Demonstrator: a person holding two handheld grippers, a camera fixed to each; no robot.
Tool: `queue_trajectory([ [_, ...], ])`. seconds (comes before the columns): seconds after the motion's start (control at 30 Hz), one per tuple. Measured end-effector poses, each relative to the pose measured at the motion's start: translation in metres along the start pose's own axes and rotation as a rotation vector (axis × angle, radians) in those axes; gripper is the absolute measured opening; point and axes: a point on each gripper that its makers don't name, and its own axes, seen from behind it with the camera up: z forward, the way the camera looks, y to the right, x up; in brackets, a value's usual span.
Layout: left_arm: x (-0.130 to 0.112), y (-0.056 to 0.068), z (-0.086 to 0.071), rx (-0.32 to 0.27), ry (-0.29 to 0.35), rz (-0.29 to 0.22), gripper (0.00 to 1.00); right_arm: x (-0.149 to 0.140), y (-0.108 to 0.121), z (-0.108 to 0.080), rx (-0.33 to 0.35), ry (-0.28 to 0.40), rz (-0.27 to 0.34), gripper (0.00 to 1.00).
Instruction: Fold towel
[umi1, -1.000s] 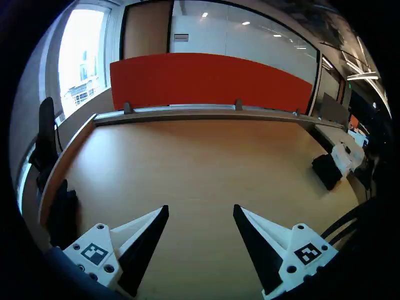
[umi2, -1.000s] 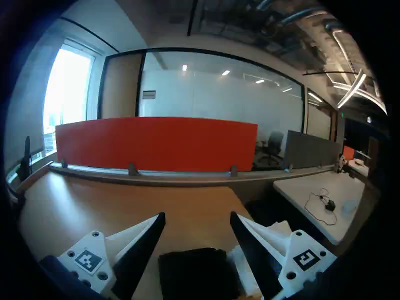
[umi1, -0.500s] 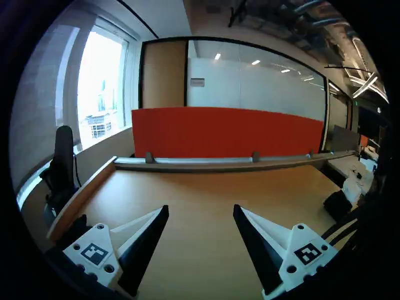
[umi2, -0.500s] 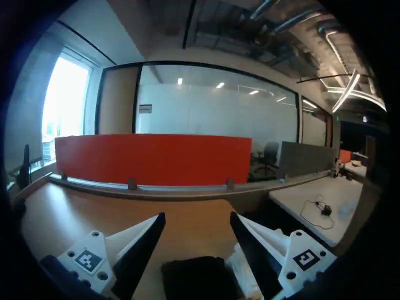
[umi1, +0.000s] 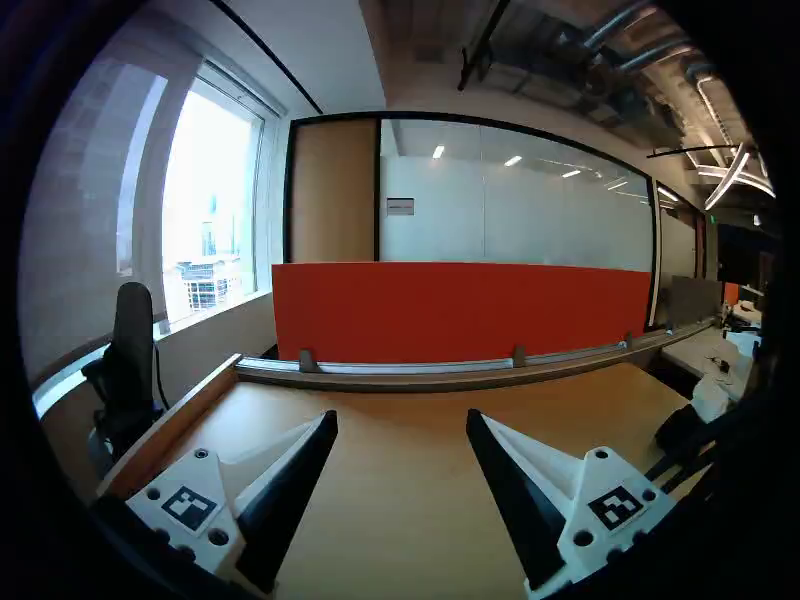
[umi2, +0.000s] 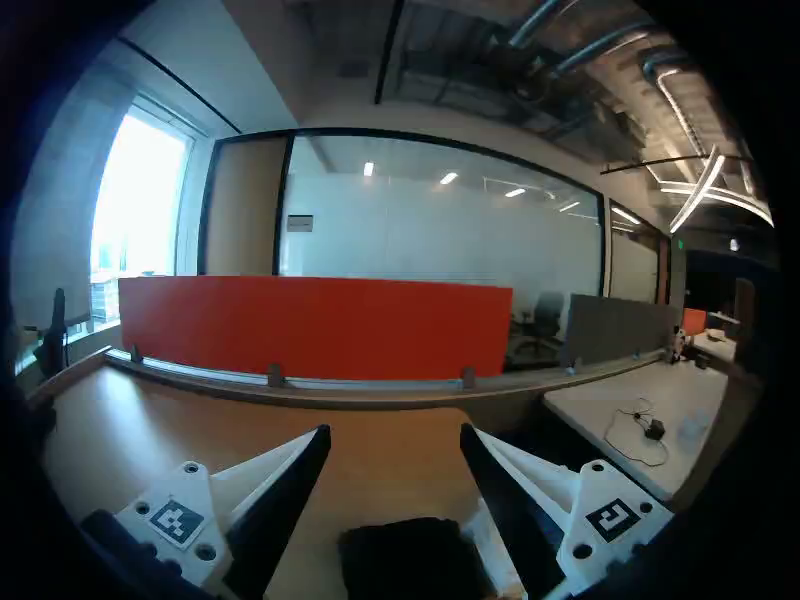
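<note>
The towel, a dark folded pile, is lying on the wooden worktop near its right edge, low in the right gripper view and between the two fingers of the right gripper. That gripper's jaws are standing wide and pressing on nothing; whether they are touching the towel cannot be told. In the left gripper view the towel is showing far off at the right edge of the worktop, with a white pile sitting just beside it. The left gripper is hovering over bare wood well apart from the towel, its jaws also wide and holding nothing. A red divider is running along the far edge of the worktop. Behind it a glass wall is reflecting ceiling lights. A bright window is letting in daylight on the left, with a dark chair standing below it. In the right gripper view a white desk is carrying a cable.
</note>
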Motion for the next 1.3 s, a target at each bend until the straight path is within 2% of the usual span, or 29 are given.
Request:
queue_trajectory([
  [0.3, 0.011, -0.009, 0.003, -0.001, 0.045, -0.014, 0.95, 0.023, -0.039, -0.003, 0.021, 0.042, 0.013, 1.0],
  [0.7, 0.019, -0.03, 0.006, -0.008, 0.069, -0.023, 0.96, 0.049, -0.116, -0.004, 0.092, 0.077, 0.024, 1.0],
  [0.97, 0.019, -0.037, 0.009, -0.016, 0.078, -0.025, 0.95, 0.056, -0.164, -0.004, 0.134, 0.085, 0.038, 1.0],
  [1.1, 0.017, -0.04, 0.011, -0.012, 0.081, -0.028, 0.95, 0.057, -0.18, -0.001, 0.149, 0.089, 0.039, 1.0],
  [1.3, 0.014, -0.043, 0.012, -0.001, 0.085, -0.02, 0.95, 0.061, -0.189, 0.002, 0.134, 0.09, 0.034, 1.0],
])
